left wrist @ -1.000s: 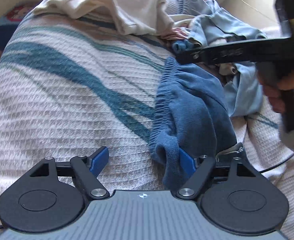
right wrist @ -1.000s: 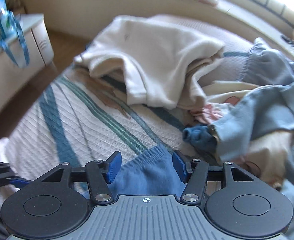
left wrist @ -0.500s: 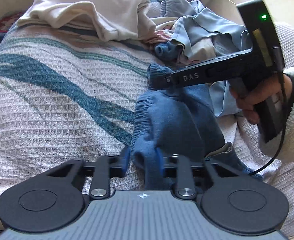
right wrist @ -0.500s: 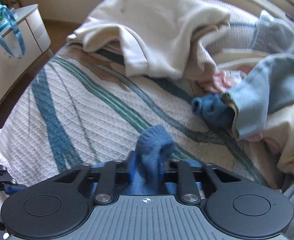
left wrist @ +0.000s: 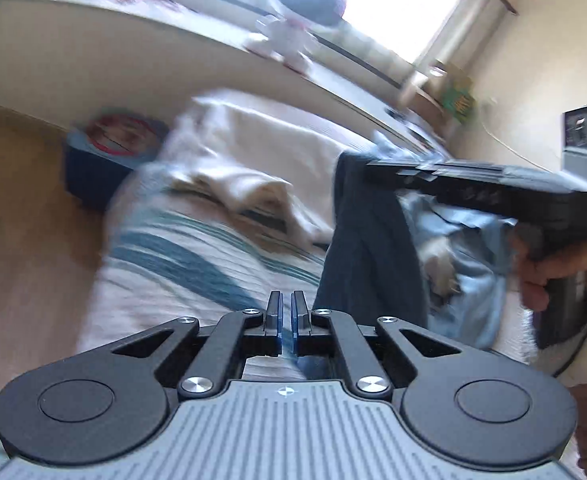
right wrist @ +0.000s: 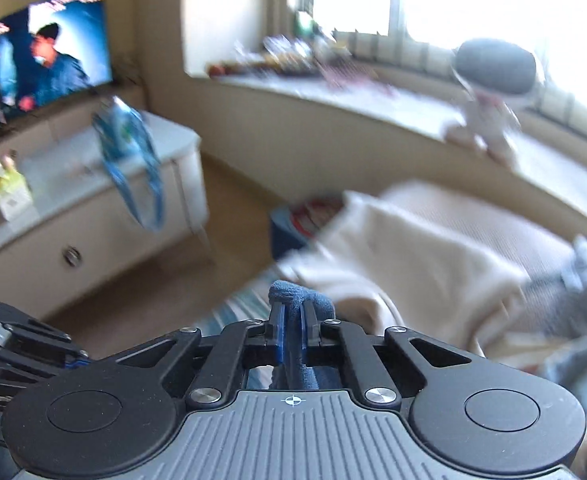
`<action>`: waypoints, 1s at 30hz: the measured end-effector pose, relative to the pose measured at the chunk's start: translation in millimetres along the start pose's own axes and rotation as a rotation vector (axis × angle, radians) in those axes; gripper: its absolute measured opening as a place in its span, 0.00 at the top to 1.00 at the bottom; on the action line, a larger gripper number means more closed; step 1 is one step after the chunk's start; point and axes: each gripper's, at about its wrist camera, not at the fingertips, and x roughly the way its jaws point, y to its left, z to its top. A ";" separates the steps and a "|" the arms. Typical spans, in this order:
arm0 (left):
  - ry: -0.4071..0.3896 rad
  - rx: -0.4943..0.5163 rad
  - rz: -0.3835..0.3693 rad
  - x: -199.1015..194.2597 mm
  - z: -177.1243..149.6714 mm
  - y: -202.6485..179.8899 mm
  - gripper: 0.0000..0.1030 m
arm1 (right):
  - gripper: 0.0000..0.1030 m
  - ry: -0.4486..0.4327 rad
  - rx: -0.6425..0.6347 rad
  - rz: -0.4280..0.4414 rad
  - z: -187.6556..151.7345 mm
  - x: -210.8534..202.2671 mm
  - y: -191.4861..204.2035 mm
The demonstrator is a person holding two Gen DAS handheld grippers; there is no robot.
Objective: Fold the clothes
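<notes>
Left wrist view: left tongs point(left wrist: 286, 316) pinched nearly shut on a thin sliver of blue, whether cloth or pad impossible to tell; beyond them the dark blue garment point(left wrist: 367, 256) hanging above the striped bed point(left wrist: 197, 264), its top edge clamped in the right tongs point(left wrist: 367, 169), held by a hand point(left wrist: 553, 268), pale blue clothes point(left wrist: 469, 236) behind. Right wrist view, not the other: right tongs narrow around a tuft of that blue cloth, then a cream garment point(right wrist: 409, 256), white cabinet surface point(right wrist: 93, 208), lit television point(right wrist: 41, 56). On-screen writing too blurred to read.
</notes>
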 end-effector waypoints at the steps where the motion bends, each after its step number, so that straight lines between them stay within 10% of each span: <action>1: 0.003 -0.005 0.013 -2.0 -0.6 3.7 0.96 | 0.93 -0.016 0.003 0.013 3.5 -0.4 1.8; 12: 0.068 -0.027 0.046 8.5 -16.1 16.4 0.76 | 0.96 -0.170 0.026 0.083 44.3 -5.1 15.6; 24: 0.159 -0.033 0.033 42.8 -29.1 20.0 0.59 | 0.88 0.131 0.104 0.018 -18.0 51.2 -13.2; 30: 0.206 -0.038 0.047 59.7 -34.2 22.4 0.57 | 0.57 0.185 0.091 0.184 -26.7 84.8 8.8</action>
